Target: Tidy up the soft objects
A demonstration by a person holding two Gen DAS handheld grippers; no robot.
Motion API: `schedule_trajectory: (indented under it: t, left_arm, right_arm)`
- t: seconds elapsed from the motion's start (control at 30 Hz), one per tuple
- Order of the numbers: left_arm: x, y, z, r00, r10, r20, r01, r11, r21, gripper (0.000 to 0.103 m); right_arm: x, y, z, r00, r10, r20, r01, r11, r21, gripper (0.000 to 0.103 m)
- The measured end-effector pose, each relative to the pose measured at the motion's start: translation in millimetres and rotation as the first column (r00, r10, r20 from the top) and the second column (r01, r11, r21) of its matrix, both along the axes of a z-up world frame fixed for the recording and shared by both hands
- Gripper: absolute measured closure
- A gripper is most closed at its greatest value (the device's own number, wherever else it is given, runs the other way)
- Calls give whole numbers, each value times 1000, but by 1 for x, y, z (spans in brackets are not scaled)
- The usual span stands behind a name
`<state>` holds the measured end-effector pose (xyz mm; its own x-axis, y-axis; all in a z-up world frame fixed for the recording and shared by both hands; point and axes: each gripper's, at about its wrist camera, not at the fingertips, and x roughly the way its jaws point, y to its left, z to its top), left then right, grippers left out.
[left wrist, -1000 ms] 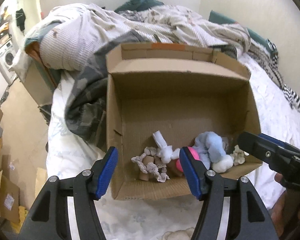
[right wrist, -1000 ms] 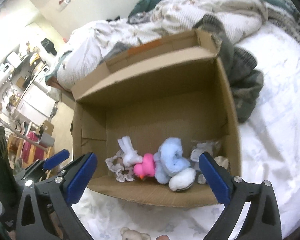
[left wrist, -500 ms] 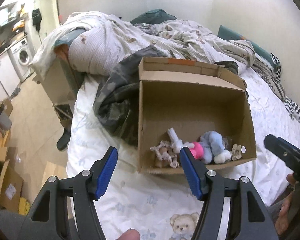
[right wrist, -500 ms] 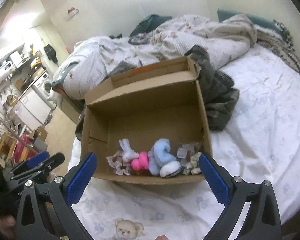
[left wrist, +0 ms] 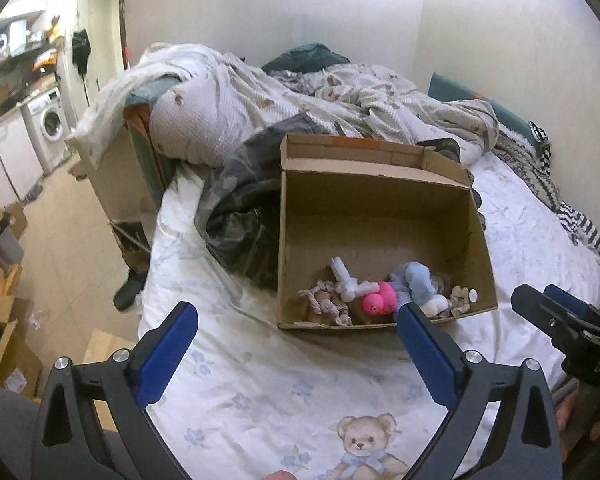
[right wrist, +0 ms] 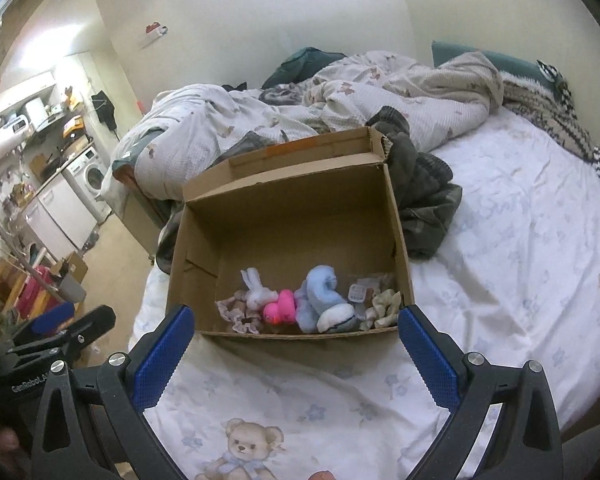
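An open cardboard box (left wrist: 380, 220) (right wrist: 292, 216) stands on the bed. Along its near wall lie several soft toys: a white bunny (left wrist: 346, 282) (right wrist: 255, 290), a pink duck (left wrist: 380, 303) (right wrist: 279, 307), a blue plush (left wrist: 418, 282) (right wrist: 320, 292), a frilly scrunchie (left wrist: 324, 300) (right wrist: 236, 314) and a cream piece (right wrist: 386, 306). My left gripper (left wrist: 298, 354) is open and empty, held back from the box over the sheet. My right gripper (right wrist: 296, 354) is open and empty too, in front of the box.
A white sheet with a teddy bear print (left wrist: 364, 446) (right wrist: 246, 448) covers the bed. A rumpled duvet (left wrist: 260, 108) and dark camouflage clothing (left wrist: 240, 216) (right wrist: 420, 204) lie behind and beside the box. The floor with cartons (left wrist: 4, 344) and a washing machine (left wrist: 50, 128) are left.
Both grippers have pulled back and up from the box, which now looks smaller and farther. Both stay open and empty. The toys in the box have not moved.
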<state>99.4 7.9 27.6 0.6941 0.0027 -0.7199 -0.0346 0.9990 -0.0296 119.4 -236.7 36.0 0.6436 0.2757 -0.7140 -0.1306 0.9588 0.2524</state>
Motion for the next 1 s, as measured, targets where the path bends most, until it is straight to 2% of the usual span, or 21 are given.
schedule_trajectory:
  t: [0.37, 1.0]
  left_arm:
    - [9, 4, -15, 999, 14, -40, -15, 1000, -16, 2]
    - [5, 4, -14, 999, 5, -40, -7, 999, -47, 2]
  right_arm:
    - [7, 9, -16, 1000, -1, -14, 1, 999, -52, 0]
    - [7, 13, -21, 1000, 3, -30, -6, 996, -90, 0]
